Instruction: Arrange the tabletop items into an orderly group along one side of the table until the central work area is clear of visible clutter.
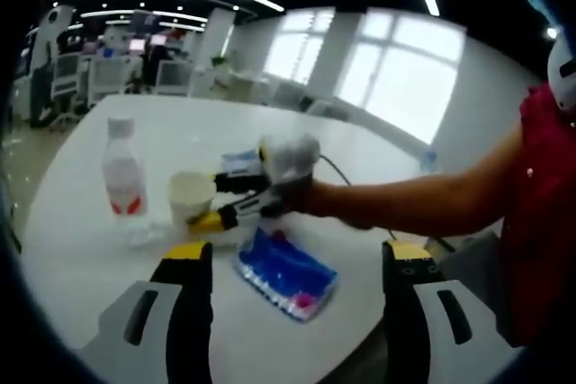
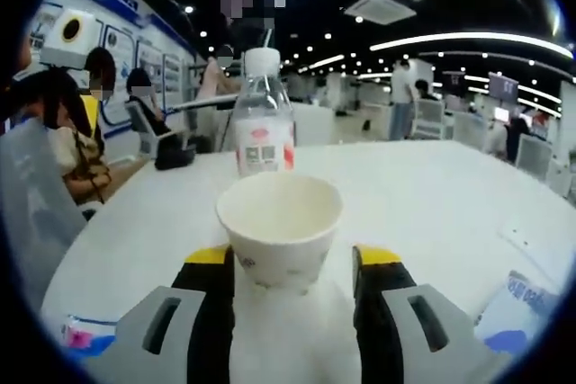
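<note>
Paper cup [image 2: 280, 227] upright between right hand-held gripper [image 2: 292, 267] jaws.

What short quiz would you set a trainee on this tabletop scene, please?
1. True or false: the paper cup lies on its side.
2. In the right gripper view, what stands just behind the cup? A) a water bottle B) a mug C) a tin can
3. Fill in: in the left gripper view, the packet lying on the table is mainly ___ in colour.
Key: 1 false; 2 A; 3 blue.
</note>
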`<action>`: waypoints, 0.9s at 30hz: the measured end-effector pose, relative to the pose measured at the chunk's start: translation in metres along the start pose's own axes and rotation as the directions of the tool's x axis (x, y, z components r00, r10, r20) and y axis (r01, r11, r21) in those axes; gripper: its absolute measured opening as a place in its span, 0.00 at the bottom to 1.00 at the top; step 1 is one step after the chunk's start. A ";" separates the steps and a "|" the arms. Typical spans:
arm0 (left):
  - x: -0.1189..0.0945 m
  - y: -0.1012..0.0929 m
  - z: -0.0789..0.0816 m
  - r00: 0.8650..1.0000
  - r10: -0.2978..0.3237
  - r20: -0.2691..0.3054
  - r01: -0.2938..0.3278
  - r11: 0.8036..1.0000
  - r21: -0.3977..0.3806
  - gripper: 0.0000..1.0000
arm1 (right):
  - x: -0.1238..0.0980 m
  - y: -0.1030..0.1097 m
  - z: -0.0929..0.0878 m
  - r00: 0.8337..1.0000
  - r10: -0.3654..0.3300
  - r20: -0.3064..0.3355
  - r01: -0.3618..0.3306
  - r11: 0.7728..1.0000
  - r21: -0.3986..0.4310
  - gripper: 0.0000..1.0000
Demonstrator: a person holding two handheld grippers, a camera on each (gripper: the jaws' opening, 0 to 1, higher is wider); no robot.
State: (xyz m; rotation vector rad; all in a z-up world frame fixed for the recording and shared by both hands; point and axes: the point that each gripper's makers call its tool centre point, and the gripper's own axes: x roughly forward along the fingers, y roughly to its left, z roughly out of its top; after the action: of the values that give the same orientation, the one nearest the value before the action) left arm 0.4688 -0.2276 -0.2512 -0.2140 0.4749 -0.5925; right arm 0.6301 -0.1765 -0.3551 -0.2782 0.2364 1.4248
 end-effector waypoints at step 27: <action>0.005 -0.014 0.019 0.998 -0.057 0.019 0.055 0.996 0.076 0.73 | -0.102 -0.009 0.055 0.986 -0.159 0.052 0.162 0.985 -0.055 0.55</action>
State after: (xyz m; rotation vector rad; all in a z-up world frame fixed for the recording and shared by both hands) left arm 0.4747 -0.2410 -0.2321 -0.1617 0.4268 -0.6615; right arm 0.6255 -0.2554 -0.2697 -0.3048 0.1298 1.2781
